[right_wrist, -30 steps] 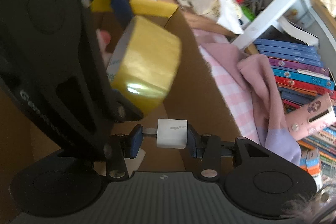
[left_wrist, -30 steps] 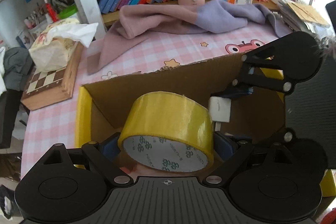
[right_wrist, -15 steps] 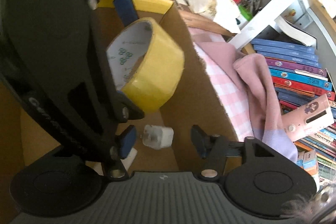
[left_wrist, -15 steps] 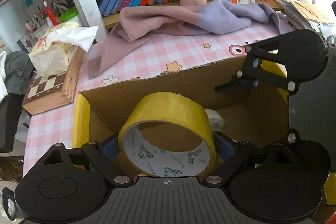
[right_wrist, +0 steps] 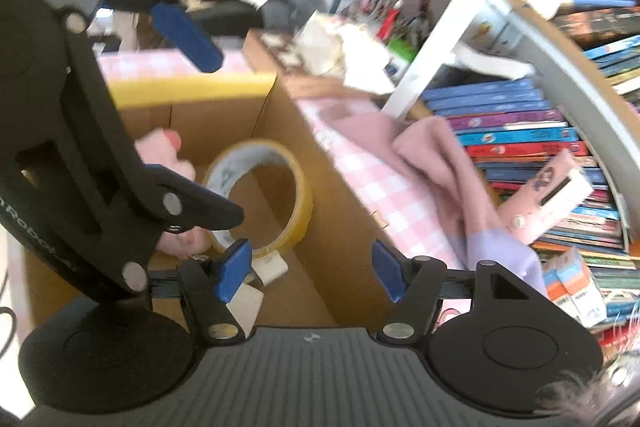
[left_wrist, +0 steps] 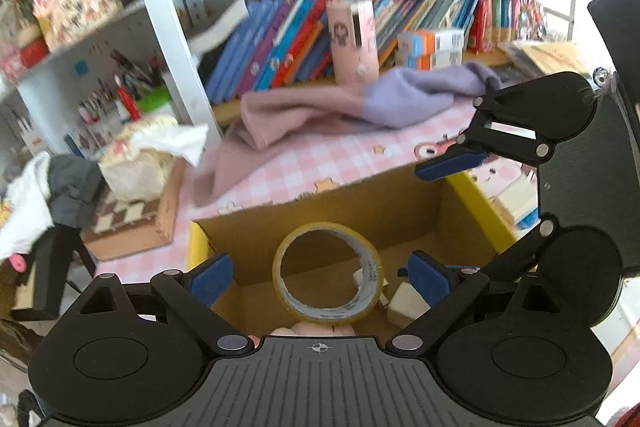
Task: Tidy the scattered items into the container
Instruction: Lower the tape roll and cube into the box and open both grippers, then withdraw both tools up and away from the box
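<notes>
Yellow packing tape, a wide roll with a printed white inner core point(left_wrist: 326, 273), is seen standing on its edge on the floor of the open brown cardboard box with yellow-taped rims point(left_wrist: 360, 199). Its round opening is faced toward the left wrist camera, so the roll's axis is laid roughly level and is aimed at the box's far wall. In the right wrist view the same roll point(right_wrist: 276, 195) is seen tilted slightly, leaning near a soft pink object point(right_wrist: 160, 151) in the box's left part. Small white blocks point(left_wrist: 404, 301) are found on the box floor just right of the roll, touching or nearly touching it.

The left hand-held gripper point(left_wrist: 320, 275) is held with its blue-padded jaws spread wide apart, one on each side of the roll and clear of it; nothing is clamped. The right hand-held gripper point(right_wrist: 312, 269) is likewise spread open and empty, poised over the box's right wall, with one jaw above the white blocks point(right_wrist: 272, 265).

Bare cardboard floor is left behind and to the right of the roll. Beyond the far rim, the pink-checked desk point(left_wrist: 304, 163) is covered in part by a crumpled pink and lilac cloth point(left_wrist: 360, 103).
</notes>
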The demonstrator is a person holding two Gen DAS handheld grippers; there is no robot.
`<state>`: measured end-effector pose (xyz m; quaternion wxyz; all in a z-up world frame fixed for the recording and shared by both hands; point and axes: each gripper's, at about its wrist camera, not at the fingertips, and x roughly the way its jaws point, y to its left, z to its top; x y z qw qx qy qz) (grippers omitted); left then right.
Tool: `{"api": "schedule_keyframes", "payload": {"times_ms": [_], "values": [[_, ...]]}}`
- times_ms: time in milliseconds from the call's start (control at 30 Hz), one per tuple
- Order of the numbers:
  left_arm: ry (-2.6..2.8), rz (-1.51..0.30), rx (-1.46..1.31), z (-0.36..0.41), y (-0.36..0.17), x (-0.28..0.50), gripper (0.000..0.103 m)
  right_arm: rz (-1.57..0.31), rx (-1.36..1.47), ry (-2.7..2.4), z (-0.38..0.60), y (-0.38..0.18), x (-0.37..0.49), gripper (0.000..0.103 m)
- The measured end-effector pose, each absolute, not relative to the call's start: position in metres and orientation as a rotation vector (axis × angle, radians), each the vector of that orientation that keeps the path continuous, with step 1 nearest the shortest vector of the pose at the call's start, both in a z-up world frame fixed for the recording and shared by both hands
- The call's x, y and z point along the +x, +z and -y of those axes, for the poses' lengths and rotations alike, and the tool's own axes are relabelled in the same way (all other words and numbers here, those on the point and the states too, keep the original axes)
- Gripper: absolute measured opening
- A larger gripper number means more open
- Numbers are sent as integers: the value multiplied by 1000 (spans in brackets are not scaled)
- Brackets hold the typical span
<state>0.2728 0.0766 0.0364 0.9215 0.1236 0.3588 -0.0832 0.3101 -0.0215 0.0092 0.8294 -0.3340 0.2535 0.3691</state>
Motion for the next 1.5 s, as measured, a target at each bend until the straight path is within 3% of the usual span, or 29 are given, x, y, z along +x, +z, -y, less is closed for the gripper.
{"api": "schedule_keyframes", "payload": {"times_ms": [300,600,1000,1500], "values": [[-135,-614,191,-73,71,212,97,-358,-646,716,47,42,255,70],[-53,-526,174,-71,87,139,97,-305,-523,641,74,64,195,75],[61,-530,52,-75,71,67,100,-354,-337,523,103,60,118,77],[69,-671,58,-61,22,17,100,-575,-250,483,110,9,65,81]]}}
